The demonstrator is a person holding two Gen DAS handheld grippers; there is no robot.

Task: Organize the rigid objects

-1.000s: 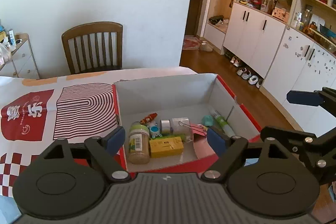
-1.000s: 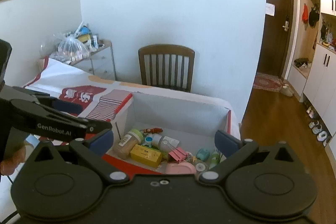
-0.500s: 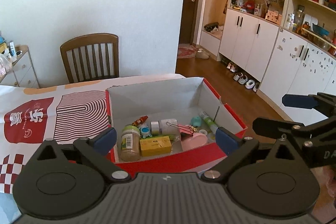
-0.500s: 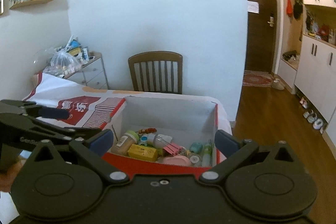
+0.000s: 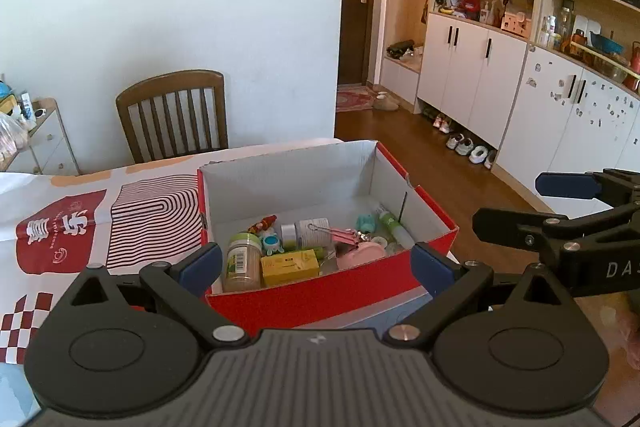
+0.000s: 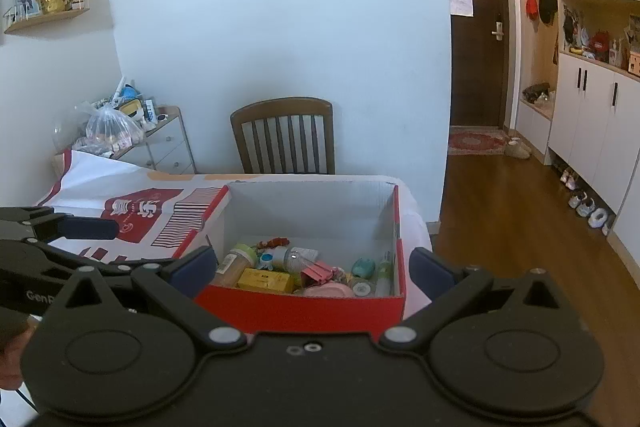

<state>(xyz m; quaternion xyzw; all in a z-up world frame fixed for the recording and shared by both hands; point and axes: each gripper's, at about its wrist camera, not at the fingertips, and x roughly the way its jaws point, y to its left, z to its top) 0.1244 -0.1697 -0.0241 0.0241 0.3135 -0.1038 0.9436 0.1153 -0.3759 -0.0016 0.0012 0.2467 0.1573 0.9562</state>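
Observation:
A red cardboard box (image 5: 320,297) (image 6: 300,307) with a white inside stands on the table near its right edge. In it lie a green-lidded jar (image 5: 241,262), a yellow carton (image 5: 290,267) (image 6: 264,279), a pink binder clip (image 5: 340,235) (image 6: 318,271), a pink case (image 5: 362,253), a teal piece (image 6: 363,267), a green-and-white tube (image 5: 394,225) and more small things. My left gripper (image 5: 316,267) (image 6: 114,245) stands open just before the box's near wall, nothing between its fingers. My right gripper (image 6: 314,267) (image 5: 508,203) is open too, to the right of the left one.
A cloth with red and white print (image 5: 80,223) covers the table left of the box. A wooden chair (image 5: 176,115) stands behind the table against the wall, a small drawer unit (image 6: 164,143) at the far left. Right of the table lie wooden floor (image 5: 440,167) and white cupboards.
Both grippers have drawn back from the box, which now sits farther off and shows its red near wall. The left jaws have widened. Nothing was taken hold of.

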